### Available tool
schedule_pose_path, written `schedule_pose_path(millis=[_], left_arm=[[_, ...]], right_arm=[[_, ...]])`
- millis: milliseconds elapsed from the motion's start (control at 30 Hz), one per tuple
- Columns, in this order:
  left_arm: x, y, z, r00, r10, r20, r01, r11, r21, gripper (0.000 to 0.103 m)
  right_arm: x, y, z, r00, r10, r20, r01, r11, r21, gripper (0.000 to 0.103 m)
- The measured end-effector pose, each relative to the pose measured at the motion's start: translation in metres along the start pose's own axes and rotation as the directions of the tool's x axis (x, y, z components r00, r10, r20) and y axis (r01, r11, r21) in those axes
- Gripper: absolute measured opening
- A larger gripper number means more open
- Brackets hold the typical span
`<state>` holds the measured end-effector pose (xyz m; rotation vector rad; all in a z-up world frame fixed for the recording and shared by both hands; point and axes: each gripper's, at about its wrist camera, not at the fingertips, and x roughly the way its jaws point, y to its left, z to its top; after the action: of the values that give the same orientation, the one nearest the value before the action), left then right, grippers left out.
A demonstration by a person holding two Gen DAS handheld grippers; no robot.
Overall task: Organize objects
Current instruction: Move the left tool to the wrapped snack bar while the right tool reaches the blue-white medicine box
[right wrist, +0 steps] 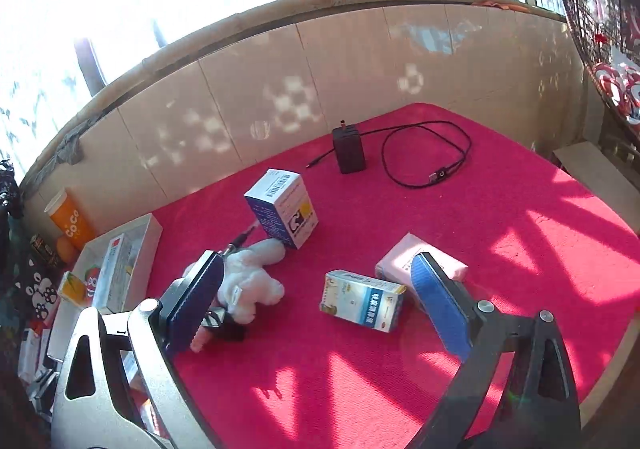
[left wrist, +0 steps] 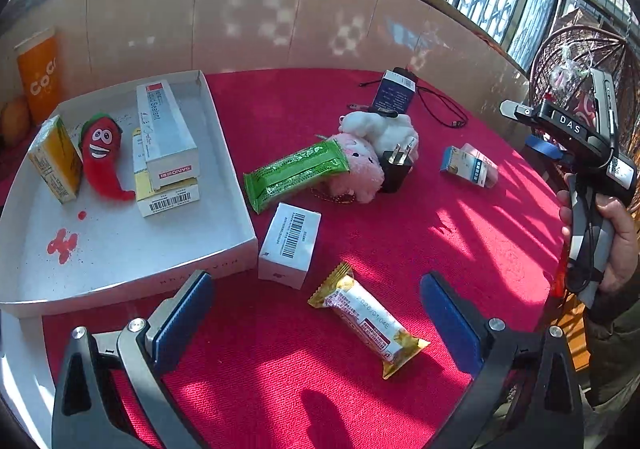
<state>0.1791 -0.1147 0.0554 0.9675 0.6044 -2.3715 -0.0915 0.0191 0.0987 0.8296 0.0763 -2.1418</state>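
Note:
My left gripper (left wrist: 316, 313) is open and empty, with a gold-and-white snack packet (left wrist: 370, 319) on the red cloth between its fingers. A white barcode box (left wrist: 290, 245) lies just beyond, beside the white tray (left wrist: 132, 249). My right gripper (right wrist: 316, 297) is open and empty, above a blue-and-white medicine box (right wrist: 362, 299) and a pink box (right wrist: 424, 263). A white plush toy (right wrist: 248, 283) lies by its left finger. The right gripper also shows in the left wrist view (left wrist: 568, 129), raised at the table's right edge.
The tray holds a sealant box (left wrist: 166, 129), a red chili plush (left wrist: 102, 155), a yellow carton (left wrist: 56, 159) and another box. A green packet (left wrist: 296, 173), a pink plush (left wrist: 360, 169), a black plug (left wrist: 394, 169), a dark blue box (right wrist: 282, 209) and a charger with cable (right wrist: 350, 149) lie on the cloth.

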Motion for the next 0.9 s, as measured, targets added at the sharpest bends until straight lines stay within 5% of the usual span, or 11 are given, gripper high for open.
schedule_pose_path(millis=[100,167,267,400,633,767,900], left_arm=[[0.012,-0.005,-0.007,0.999,0.005,-0.050,-0.006,1.000,-0.023,0.103],[0.018,-0.009,-0.010,0.997,0.015,-0.075,-0.018,0.999,-0.029,0.103],[0.028,-0.018,-0.014,0.994,0.029,-0.105,-0.031,0.999,-0.018,0.103],[0.045,-0.025,-0.016,0.987,0.054,-0.151,-0.056,0.998,-0.010,0.103],[0.041,-0.012,-0.023,0.971,0.165,-0.172,-0.157,0.986,0.058,0.103],[0.019,0.016,-0.024,0.970,0.197,-0.146,-0.196,0.980,0.018,0.103],[0.012,0.014,-0.021,0.983,0.144,-0.113,-0.141,0.989,0.036,0.103]], right_arm=[[0.033,-0.035,0.007,0.992,-0.110,-0.062,0.106,0.993,-0.051,0.095],[0.051,-0.049,0.007,0.989,-0.105,-0.107,0.098,0.993,-0.071,0.095],[0.055,-0.056,0.008,0.996,-0.014,-0.094,0.009,0.999,-0.049,0.095],[0.064,-0.020,0.002,0.988,0.090,-0.123,-0.113,0.973,-0.201,0.095],[0.081,0.015,-0.030,0.957,0.098,-0.274,-0.196,0.914,-0.355,0.096],[0.054,0.023,-0.042,0.894,0.240,-0.379,-0.366,0.879,-0.306,0.096],[0.039,0.024,-0.043,0.934,0.189,-0.303,-0.297,0.882,-0.366,0.096]])
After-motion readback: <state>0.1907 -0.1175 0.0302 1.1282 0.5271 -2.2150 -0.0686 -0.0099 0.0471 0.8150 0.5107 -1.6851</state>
